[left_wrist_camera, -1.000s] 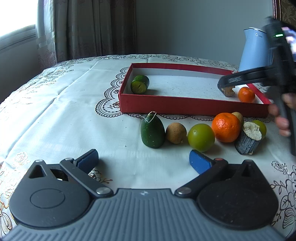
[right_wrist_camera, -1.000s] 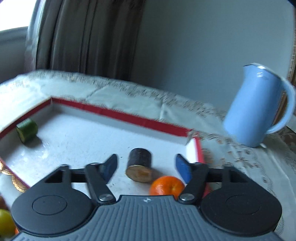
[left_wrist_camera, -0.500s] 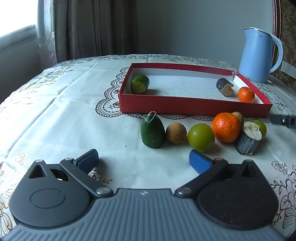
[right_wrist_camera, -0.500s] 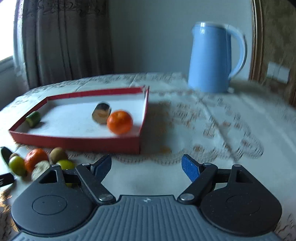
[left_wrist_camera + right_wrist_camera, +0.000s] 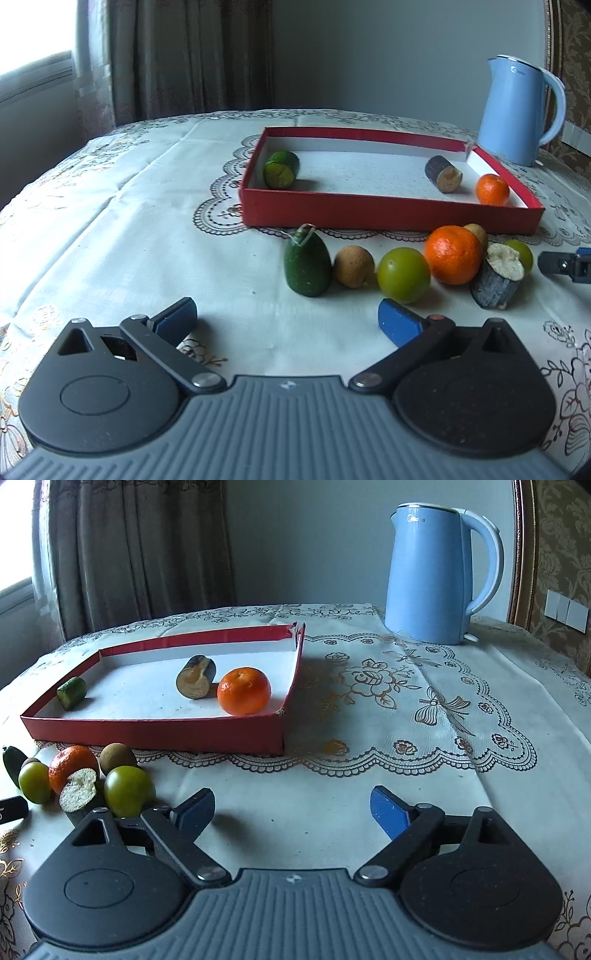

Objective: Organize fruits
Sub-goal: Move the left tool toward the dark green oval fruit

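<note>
Both tongs are hovering over the tablecloth (image 5: 369, 746): the left gripper (image 5: 286, 314) is gaping wide and empty, the right gripper (image 5: 291, 808) is opening with nothing between its jaws. Fruits (image 5: 402, 273) are lying in a row just before the red tray (image 5: 369, 218), which is holding an orange (image 5: 243, 690) and two cut pieces.

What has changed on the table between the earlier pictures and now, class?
The right gripper, a second ago over the red tray with the dark cut piece between its jaws, has pulled back out, jaws opening and empty. That piece stays in the tray beside the small orange. The left gripper and the fruit outside the tray are unchanged.
</note>
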Demonstrator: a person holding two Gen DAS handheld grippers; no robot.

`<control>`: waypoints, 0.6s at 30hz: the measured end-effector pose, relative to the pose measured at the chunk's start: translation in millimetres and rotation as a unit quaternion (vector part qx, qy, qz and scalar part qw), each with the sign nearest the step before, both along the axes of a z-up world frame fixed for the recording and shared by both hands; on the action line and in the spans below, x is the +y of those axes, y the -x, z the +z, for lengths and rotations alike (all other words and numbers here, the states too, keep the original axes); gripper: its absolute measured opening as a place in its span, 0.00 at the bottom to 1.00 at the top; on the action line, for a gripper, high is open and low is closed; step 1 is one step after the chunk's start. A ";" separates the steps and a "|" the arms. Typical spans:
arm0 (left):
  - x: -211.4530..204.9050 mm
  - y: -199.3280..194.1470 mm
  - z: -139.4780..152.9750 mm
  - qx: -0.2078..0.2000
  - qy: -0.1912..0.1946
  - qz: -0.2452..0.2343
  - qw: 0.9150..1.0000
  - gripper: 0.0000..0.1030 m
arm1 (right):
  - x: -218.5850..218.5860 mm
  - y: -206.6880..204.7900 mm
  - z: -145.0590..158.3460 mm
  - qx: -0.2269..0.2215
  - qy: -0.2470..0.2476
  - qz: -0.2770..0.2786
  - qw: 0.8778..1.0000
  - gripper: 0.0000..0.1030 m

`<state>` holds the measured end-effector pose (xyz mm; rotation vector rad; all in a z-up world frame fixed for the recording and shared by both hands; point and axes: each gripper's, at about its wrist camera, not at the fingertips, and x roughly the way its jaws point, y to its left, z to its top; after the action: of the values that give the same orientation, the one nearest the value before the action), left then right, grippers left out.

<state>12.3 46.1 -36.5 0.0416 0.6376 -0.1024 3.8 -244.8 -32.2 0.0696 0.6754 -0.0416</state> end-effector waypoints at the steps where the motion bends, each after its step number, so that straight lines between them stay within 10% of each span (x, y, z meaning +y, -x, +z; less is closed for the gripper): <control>1: 1.3 -1.0 0.7 0.001 -0.002 0.005 1.000 1.00 | -0.3 -0.4 -0.1 0.001 0.000 0.001 1.000 0.90; 18: 15.9 -38.6 1.6 0.011 -0.005 0.024 1.000 1.00 | 3.5 -0.7 -0.8 0.006 0.014 0.004 1.000 0.91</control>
<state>50.8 62.0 -34.8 0.0358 0.6608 -0.0533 4.5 -241.3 -33.0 0.0409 0.6876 -0.0440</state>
